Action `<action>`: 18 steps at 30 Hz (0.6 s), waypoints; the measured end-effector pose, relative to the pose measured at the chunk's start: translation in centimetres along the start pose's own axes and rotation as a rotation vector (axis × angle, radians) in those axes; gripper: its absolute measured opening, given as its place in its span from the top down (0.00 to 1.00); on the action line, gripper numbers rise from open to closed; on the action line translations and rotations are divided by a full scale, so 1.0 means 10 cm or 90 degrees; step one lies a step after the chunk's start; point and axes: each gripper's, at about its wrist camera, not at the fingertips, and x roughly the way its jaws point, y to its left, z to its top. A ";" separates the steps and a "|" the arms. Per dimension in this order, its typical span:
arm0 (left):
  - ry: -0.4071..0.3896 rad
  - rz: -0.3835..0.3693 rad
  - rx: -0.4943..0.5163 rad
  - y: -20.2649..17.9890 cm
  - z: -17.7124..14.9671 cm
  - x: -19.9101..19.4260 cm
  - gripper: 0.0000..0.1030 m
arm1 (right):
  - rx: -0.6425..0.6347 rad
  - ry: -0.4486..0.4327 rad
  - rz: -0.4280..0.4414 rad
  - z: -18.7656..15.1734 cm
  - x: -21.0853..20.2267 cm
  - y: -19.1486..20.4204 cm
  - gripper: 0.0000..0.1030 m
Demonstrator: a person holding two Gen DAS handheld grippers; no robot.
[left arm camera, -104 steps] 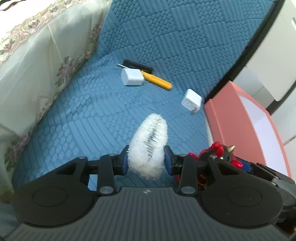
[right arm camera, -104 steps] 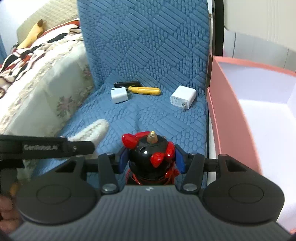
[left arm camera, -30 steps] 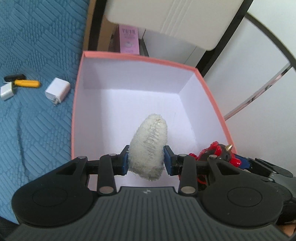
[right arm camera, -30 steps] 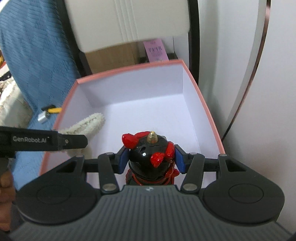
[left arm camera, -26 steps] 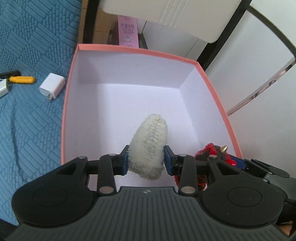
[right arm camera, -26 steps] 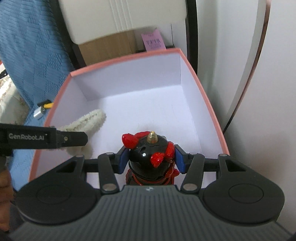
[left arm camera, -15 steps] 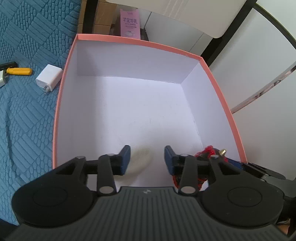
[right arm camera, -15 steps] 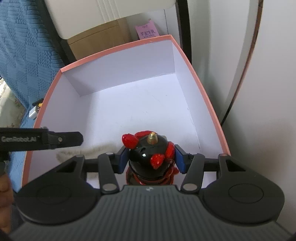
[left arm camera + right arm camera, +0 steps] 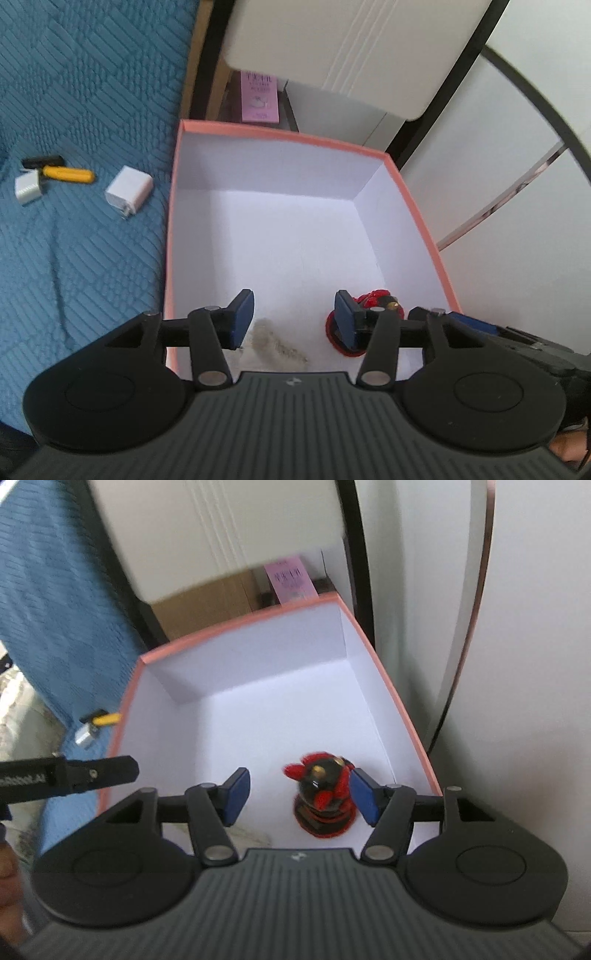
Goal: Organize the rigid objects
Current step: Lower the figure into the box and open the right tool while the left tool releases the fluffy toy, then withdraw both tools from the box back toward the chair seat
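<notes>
both toys [image 9: 323, 795] released, hand-held grippers [image 9: 293, 319] raised

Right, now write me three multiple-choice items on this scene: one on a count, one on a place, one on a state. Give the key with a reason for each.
1. How many white chargers lie on the blue cover?
A. one
B. two
C. four

2. Where is the red and black figurine?
A. on the blue cover
B. on top of a cabinet
C. inside the pink box

3. In what state is the pink box?
A. open at the top
B. closed with a lid
C. tipped on its side

Key: 1 B, the left wrist view shows two white chargers near the yellow-handled tool. 2 C, the figurine stands on the box's white floor, with the walls around it. 3 A, both views look straight down into the box and show no lid on it.
</notes>
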 end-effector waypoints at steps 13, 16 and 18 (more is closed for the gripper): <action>-0.076 0.000 0.034 0.19 -0.13 -1.05 0.42 | -0.032 -0.103 0.044 -0.10 -0.98 0.58 0.40; -0.094 0.001 0.032 0.30 -0.20 -1.30 0.42 | -0.038 -0.118 0.056 -0.17 -1.16 0.71 0.40; -0.109 0.003 0.029 0.38 -0.25 -1.47 0.41 | -0.044 -0.128 0.061 -0.20 -1.27 0.81 0.40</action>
